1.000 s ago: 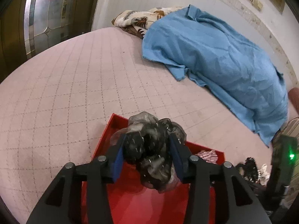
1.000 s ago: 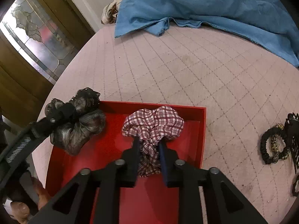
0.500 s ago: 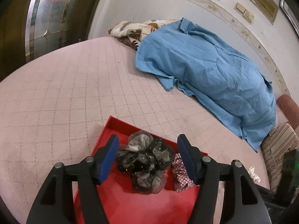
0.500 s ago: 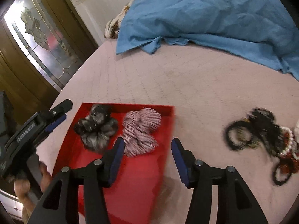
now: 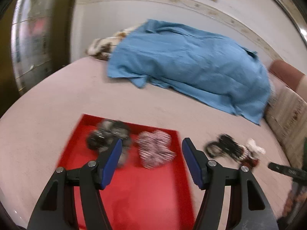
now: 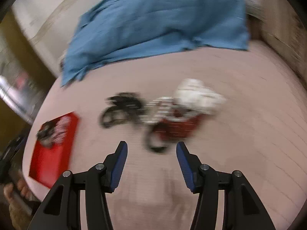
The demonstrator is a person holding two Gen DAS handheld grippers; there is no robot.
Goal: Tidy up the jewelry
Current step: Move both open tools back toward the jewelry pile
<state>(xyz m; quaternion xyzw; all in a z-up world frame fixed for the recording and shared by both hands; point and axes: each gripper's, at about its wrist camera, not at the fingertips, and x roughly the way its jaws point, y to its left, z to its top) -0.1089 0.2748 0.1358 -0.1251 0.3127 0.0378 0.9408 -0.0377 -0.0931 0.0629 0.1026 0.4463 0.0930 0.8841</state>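
A red tray [image 5: 138, 195] lies on the pink bedspread and holds a dark sheer scrunchie [image 5: 107, 136] and a red-and-white checked scrunchie [image 5: 155, 149]. My left gripper [image 5: 151, 147] is open and empty above the tray's near part. The tray also shows in the right wrist view [image 6: 51, 149] at the left. My right gripper [image 6: 151, 147] is open and empty, just short of a blurred pile of black hair ties [image 6: 122, 109], a red item [image 6: 176, 128] and a white scrunchie [image 6: 197, 97]. The pile also shows in the left wrist view [image 5: 230, 149], right of the tray.
A blue sheet [image 5: 188, 67] covers a heap at the far side of the bed, with a patterned blanket [image 5: 103, 46] at its left end. A glass-panelled door [image 5: 30, 38] stands at the left. A striped cushion [image 5: 287, 113] lies at the right.
Both grippers let go of their scrunchies, which now lie in the tray, and opened wide. My left gripper pulled back. My right gripper swung right to the loose pile.
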